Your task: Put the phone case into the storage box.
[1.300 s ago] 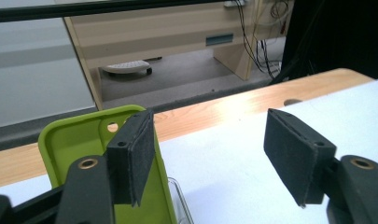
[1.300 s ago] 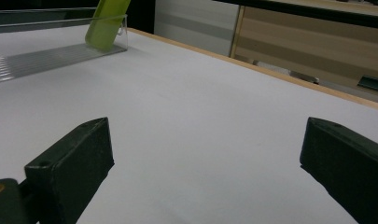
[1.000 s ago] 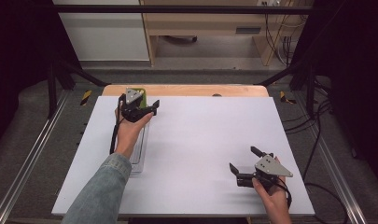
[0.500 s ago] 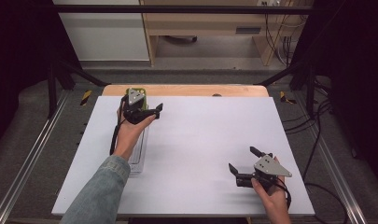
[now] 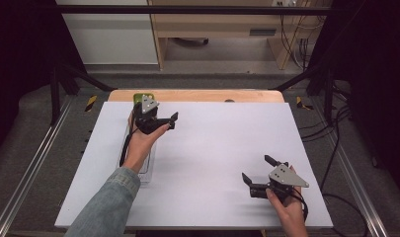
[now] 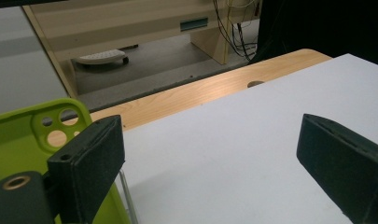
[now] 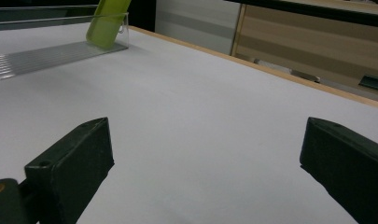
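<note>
A lime-green phone case (image 5: pixel 138 97) stands tilted at the far end of a clear plastic tray (image 5: pixel 145 174) on the left of the white table. My left gripper (image 5: pixel 170 121) hovers just right of the case, open, with nothing between its jaws. In the left gripper view the phone case (image 6: pixel 23 140), with its camera cut-outs, sits beside the left jaw, and the left gripper (image 6: pixel 214 154) spans bare table. Near the front right, my right gripper (image 5: pixel 256 168) is open and empty. Its own view has the right gripper (image 7: pixel 205 158) low over the table and the phone case (image 7: pixel 107 18) far off.
The white table top (image 5: pixel 222 143) lies over a wooden board (image 5: pixel 197 95) with a small hole near its far edge. The tray (image 7: pixel 37 56) runs along the left side. Beyond the table stand wooden furniture (image 5: pixel 222 24), cables (image 5: pixel 301 44) and black frame legs.
My left gripper has shifted slightly right and toward me, away from the green case. The right gripper has barely moved.
</note>
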The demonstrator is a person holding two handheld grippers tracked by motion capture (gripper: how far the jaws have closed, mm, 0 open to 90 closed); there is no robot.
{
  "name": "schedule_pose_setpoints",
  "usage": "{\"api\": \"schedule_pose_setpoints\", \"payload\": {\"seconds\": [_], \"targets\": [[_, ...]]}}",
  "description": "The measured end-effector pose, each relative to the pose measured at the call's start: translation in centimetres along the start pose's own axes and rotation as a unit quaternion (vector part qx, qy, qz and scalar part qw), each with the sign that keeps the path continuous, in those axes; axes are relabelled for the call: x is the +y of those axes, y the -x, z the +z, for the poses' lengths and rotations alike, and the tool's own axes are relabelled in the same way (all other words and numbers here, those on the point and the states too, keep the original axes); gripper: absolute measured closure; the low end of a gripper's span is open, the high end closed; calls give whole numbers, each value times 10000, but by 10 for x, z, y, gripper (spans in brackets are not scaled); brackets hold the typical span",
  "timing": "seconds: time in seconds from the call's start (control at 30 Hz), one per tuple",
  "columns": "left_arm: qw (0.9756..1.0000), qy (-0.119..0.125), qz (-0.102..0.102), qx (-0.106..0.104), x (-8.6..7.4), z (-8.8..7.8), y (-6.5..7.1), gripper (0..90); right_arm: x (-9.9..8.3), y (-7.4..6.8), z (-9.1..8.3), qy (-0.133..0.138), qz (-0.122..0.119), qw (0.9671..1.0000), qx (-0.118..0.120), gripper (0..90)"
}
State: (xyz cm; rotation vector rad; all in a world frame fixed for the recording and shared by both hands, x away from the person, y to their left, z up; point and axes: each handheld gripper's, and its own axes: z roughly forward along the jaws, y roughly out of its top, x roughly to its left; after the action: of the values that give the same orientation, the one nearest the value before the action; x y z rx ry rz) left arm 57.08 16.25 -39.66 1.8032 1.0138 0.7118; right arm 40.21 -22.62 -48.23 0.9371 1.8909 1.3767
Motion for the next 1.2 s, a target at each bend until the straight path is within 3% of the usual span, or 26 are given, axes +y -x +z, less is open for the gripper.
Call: {"api": "schedule_pose_setpoints", "payload": {"seconds": [0.23,0.6,0.83,1.2], "targets": [[9998,-46,185,-104,2,-4,13,69,0,0,0,-18,-7,10000,-3,31],[9991,-143,143,-380,3,-7,33,67,0,-1,1,-35,-30,10000,-6,31],[9981,-94,283,-543,4,-8,48,65,0,-1,0,-42,-14,10000,-6,31],[9971,-92,276,-699,-3,-8,61,65,0,-1,1,-51,-35,10000,1,31]]}}
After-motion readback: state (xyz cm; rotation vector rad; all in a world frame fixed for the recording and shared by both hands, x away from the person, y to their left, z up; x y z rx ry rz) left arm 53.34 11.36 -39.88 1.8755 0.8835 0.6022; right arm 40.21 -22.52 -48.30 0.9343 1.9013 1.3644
